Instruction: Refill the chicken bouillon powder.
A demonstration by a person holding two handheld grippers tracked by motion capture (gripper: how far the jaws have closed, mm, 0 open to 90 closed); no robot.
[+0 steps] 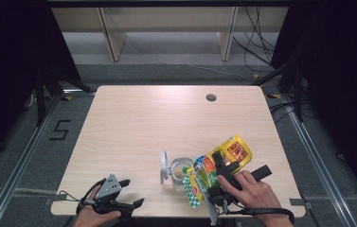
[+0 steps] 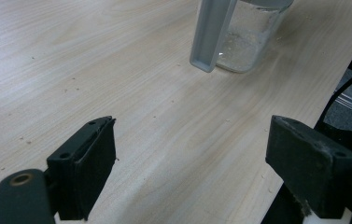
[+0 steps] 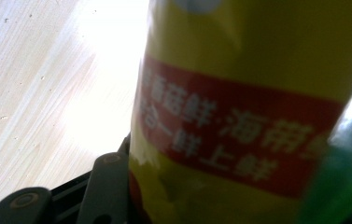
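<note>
Left hand-held gripper is idling near the surface edge, jaws spread wide, nothing in them. Glass jar is sitting open mid-front. Right hand-held gripper is clamping the yellow snack bag, tipping it over the jar — looks like pouring's underway, next needs more tilt.

The yellow snack bag I hold sits in the lower right of the high view, tilted, its green-and-white end low and over the jar. Up close it is glossy yellow with a red band of white characters. The clear jar stands open, a little pale food at its bottom, its lid upright at its left.
</note>
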